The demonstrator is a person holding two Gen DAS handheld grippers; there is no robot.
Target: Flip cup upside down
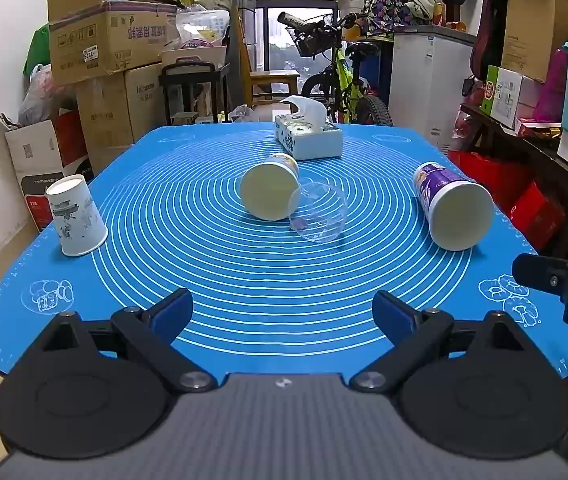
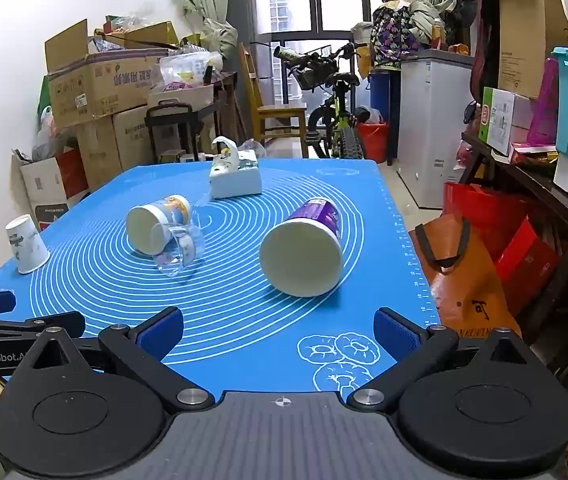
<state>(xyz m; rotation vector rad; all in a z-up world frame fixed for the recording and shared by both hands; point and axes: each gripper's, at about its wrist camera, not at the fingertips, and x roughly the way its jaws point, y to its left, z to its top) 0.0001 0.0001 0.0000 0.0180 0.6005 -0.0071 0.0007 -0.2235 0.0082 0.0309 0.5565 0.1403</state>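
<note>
A big blue mat with white rings covers the table. Four cups are on it.

On the far left edge, a white paper cup with gray drawings stands upside down, its wide mouth flat on the mat. In the right wrist view this cup is small and far to the left.

In the middle, a cup with a yellow and blue print lies on its side, with its pale round end facing the near side. A clear plastic cup lies on its side too, touching the printed cup on its right. You can see the mat rings through it.

On the right, a purple cup lies on its side. Its pale round end faces the near side as well. In the right wrist view the purple cup is the closest cup, a bit ahead of the right gripper.

A white tissue box sits at the far end of the mat, just behind the printed cup.

The left gripper hangs over the near edge of the mat. Its blue pads are spread wide apart and hold nothing. The right gripper hangs over the near right corner, above some donut drawings. Its pads are spread wide too, with nothing between them.

Behind the table there are cardboard boxes, a bike and a wooden chair.
</note>
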